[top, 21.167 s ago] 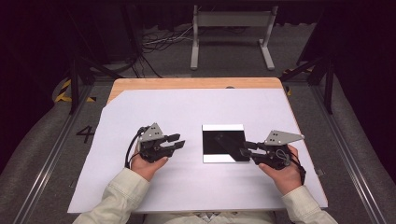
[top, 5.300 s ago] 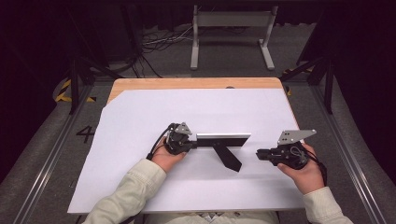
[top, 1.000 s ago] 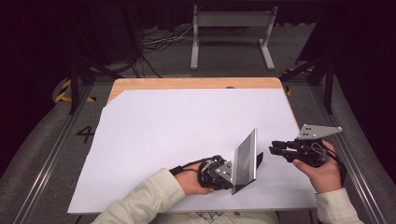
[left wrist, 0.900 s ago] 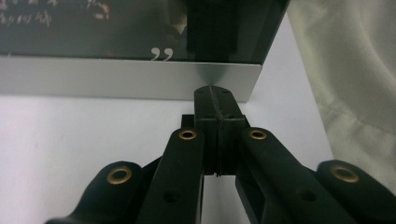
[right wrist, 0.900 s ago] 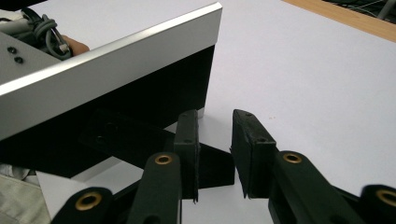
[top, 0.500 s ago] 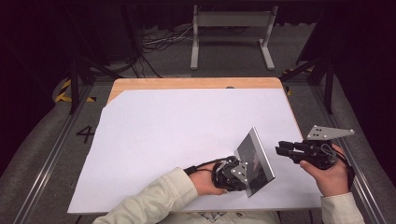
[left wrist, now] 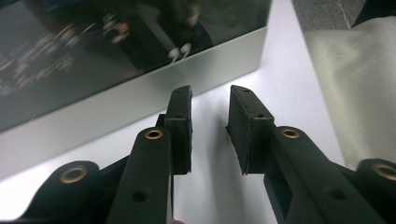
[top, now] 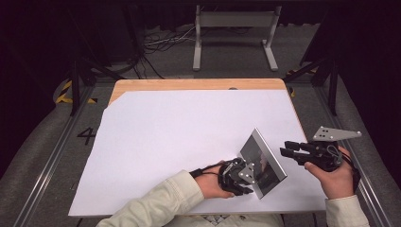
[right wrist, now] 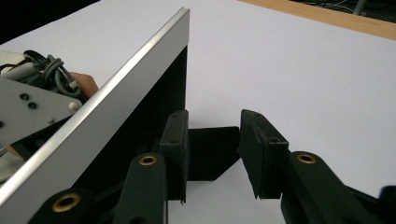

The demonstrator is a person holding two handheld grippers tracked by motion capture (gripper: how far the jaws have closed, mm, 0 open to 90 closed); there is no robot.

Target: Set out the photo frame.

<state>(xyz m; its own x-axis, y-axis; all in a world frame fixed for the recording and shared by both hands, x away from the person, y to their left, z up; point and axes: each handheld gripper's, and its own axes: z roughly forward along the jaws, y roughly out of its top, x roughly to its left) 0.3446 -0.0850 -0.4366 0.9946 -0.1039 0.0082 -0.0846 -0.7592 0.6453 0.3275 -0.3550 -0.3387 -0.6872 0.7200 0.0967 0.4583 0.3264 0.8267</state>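
A silver-edged picture frame with dark glass stands tilted on the white sheet near the front right. My left gripper sits at the frame's lower left. In the left gripper view its jaws have just been opening, and the left gripper is open with nothing between the pads, the frame's silver edge just ahead. My right gripper points at the frame's back from the right. Its jaws have also been opening. The right gripper is open, the black back prop showing in the gap, unpressed.
The white sheet covers most of a wooden table. A metal stand and cables lie on the floor beyond the far edge. My right hand is close to the sheet's right edge. The left gripper's grey plate shows behind the frame.
The left hand slid a little to the right and the frame turned and tipped back to show more of its glass. The right gripper drew slightly away to the right.
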